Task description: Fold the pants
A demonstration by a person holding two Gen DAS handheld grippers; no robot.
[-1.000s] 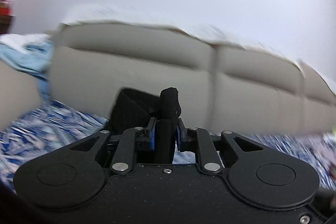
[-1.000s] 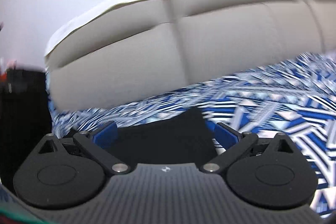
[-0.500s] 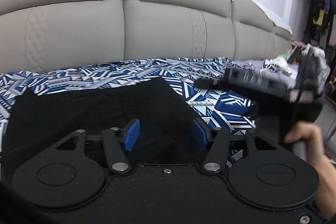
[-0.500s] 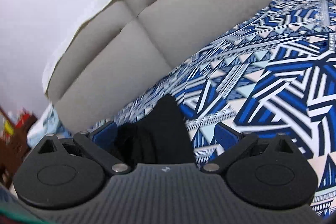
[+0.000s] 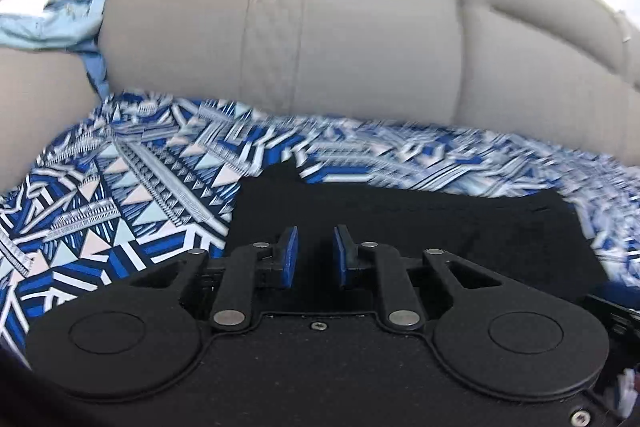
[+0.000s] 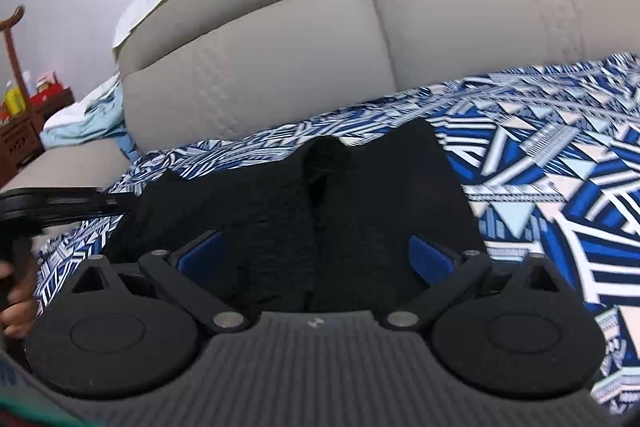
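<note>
Closing now, the left gripper [image 5: 314, 253] narrows its jaws above the near edge of the black pants [image 5: 420, 227], with no cloth visibly pinched between them. Those pants lie flat on the patterned bedspread [image 5: 120, 195]. Over right, the right gripper [image 6: 316, 259] hangs jaws spread wide. Soft, limp fabric, I'd judge: grab a corner or hem.
</note>
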